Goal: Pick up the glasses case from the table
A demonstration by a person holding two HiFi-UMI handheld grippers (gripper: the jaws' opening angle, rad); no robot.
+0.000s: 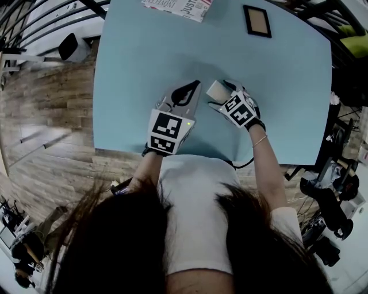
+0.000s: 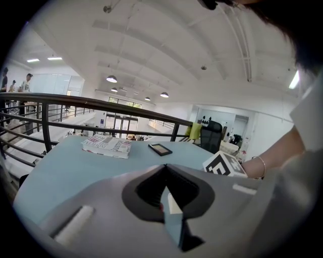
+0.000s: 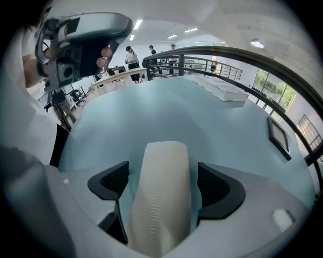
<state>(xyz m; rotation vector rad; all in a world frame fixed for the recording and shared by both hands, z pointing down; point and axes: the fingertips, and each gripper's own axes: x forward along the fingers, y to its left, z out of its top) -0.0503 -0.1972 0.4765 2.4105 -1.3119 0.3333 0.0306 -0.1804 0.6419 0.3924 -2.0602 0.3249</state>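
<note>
Right tongs: the jaws stand apart, one dark pad on each side of the glasses case, and a thin strip of blue shows along both flanks. You are straddling it, not gripping it. Low in the right gripper view the case fills the gap, though, so I cannot rule out a touch there.
Glasses case: pale and long, it lies flat on the counter at mid frame in the head view, with its length running along the jaws.
Left tongs: the tips are together with nothing held. In the head view they sit just left of the right tongs.
Step in hand: close on the case, then lift.
Centring: shift sideways until the two blue strips match, so both pads land together.
Depth: seat the pads near the middle of the long sides. The shell looks smooth and rounded, and a pinch at one end may well squirt it forward.
Squeeze: slow and even.
Lift: straight up and level.
Surroundings: the book and the dark frame lie at the top edge of the head view, well apart from your work.
</note>
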